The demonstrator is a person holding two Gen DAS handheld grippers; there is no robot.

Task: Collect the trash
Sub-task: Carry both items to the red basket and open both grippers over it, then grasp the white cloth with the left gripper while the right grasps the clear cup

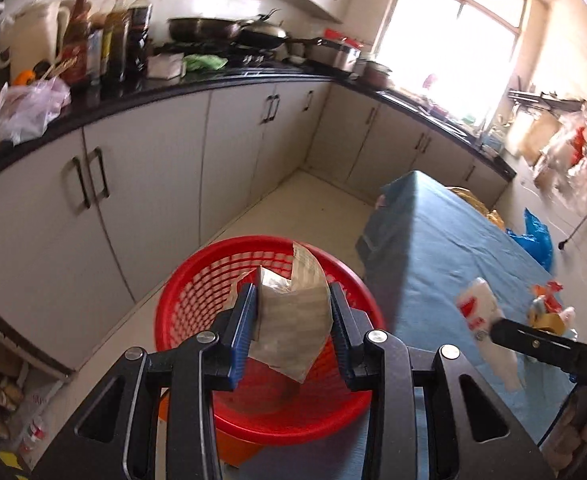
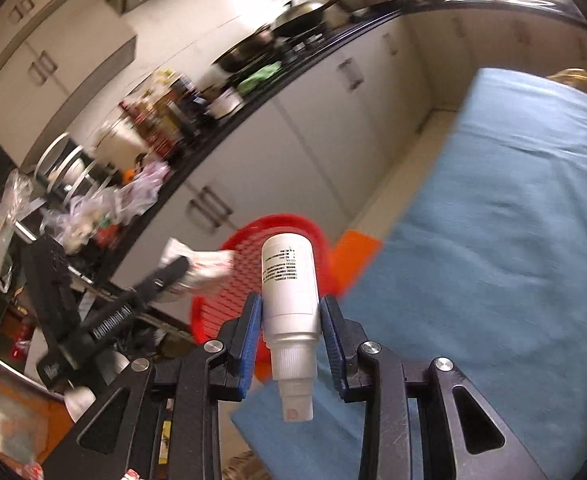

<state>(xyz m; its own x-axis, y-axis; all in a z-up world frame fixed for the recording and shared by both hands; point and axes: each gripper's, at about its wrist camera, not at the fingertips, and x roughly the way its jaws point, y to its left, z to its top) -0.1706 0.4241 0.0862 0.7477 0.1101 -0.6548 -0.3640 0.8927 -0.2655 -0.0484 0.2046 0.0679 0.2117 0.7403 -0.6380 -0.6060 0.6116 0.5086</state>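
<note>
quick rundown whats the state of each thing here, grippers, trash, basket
left gripper: shut on wrapper
wrapper: crumpled, held above the basket
right gripper: shut on bottle
bottle: held, nozzle toward the camera
basket: upright on the floor, open top
cabinet doors: closed

We are in a lived-in home kitchen: a black countertop (image 1: pixel 197 84) runs along pale cabinets (image 1: pixel 153 184) and turns a corner under a bright window (image 1: pixel 449 48) at the far right. Pans (image 1: pixel 213 28) sit on the stove, with sauce bottles (image 1: pixel 105 36) crowded at the left.
</note>
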